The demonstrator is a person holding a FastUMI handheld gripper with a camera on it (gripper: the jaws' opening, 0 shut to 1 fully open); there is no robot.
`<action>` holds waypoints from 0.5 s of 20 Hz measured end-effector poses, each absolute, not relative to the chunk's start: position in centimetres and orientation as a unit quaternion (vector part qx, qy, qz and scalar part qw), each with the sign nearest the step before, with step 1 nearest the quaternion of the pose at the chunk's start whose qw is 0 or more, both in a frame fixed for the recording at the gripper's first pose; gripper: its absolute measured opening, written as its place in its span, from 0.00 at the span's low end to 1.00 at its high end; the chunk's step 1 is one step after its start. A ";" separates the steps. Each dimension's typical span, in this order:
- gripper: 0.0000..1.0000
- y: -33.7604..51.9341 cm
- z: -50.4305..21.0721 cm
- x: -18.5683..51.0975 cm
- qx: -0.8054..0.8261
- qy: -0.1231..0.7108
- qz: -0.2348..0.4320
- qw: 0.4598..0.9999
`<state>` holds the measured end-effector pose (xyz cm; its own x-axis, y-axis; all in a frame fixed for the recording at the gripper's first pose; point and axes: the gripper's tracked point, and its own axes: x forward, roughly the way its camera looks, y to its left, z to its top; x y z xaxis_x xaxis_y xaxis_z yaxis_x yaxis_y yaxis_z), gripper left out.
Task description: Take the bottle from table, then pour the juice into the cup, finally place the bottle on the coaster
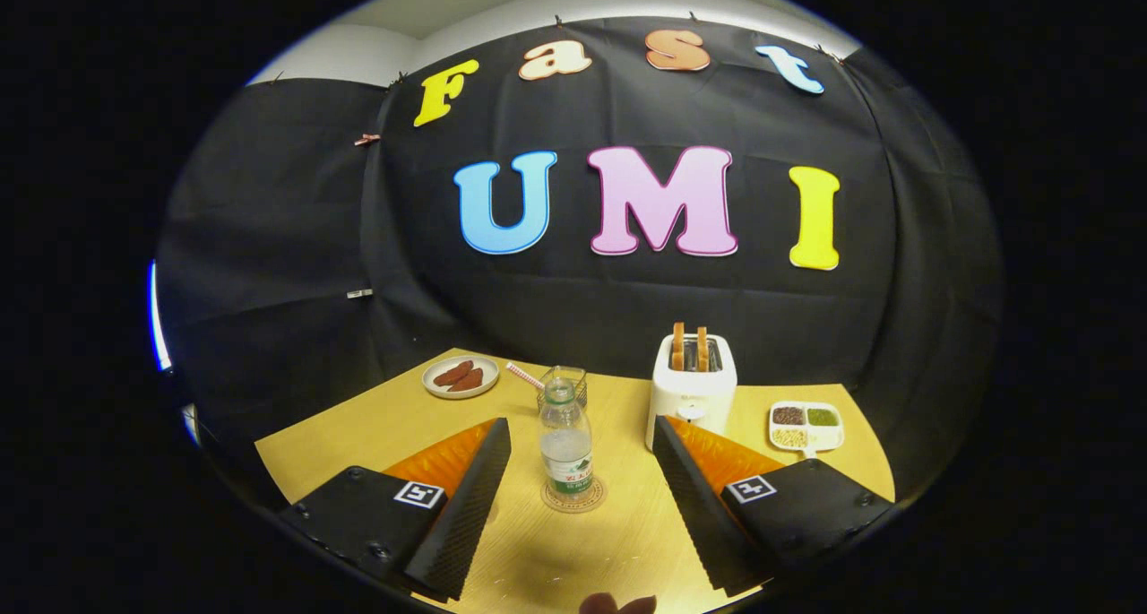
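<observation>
1. Booth with black cloth wall behind; light wood-grain table point(627, 524), smooth, matte, back edge against the cloth.
2. Bottle point(565, 444): clear plastic, ribbed, small cap, label band low on the body. Stands upright on the coaster point(573, 496), mid-table, ahead of the fingers and in the gap line between them, touching neither.
3. Coaster: round, flat, woven-looking, pale rim showing around the bottle base.
4. Gripper point(581, 453): fingers spread wide, nothing pinched; ridged textured inner faces, wedge shaped, either side of the bottle.
5. Cup point(563, 383): clear glass, just behind the bottle toward the back edge, a striped straw point(525, 376) leaning out of it. Liquid level in it cannot be told.
6. Progress judgement: bottle already sits on the coaster and the fingers are free, so it reads as either the very end (placing done, release made) or a start with the bottle pre-set there. Bottle looks largely empty, which leans toward done; not certain.
7. Outward: white toaster point(692, 390), glossy, rounded box, two toast slices up, right of the cup near the back edge.
8. Small round plate point(461, 376) with brown pieces, back-left corner.
9. White divided tray point(806, 427) with grains or beans in compartments, right edge.
</observation>
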<state>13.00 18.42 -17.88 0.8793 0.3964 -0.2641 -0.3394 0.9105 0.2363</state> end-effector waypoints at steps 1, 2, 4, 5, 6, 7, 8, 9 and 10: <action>0.98 17.6 -16.6 12.9 0.091 0.146 0.181 0.968; 0.98 16.6 -15.1 12.8 0.090 0.134 0.169 0.972; 0.97 14.4 -12.8 12.4 0.084 0.112 0.146 0.979; 0.98 13.5 -11.8 12.2 0.083 0.104 0.136 0.982; 0.97 12.4 -10.8 11.9 0.082 0.096 0.125 0.984; 0.97 11.5 -9.6 11.7 0.083 0.086 0.115 0.986; 0.97 10.5 -8.6 11.5 0.081 0.077 0.105 0.988; 0.97 9.6 -8.0 11.2 0.075 0.071 0.095 0.990; 0.97 8.7 -7.4 11.0 0.068 0.066 0.085 0.992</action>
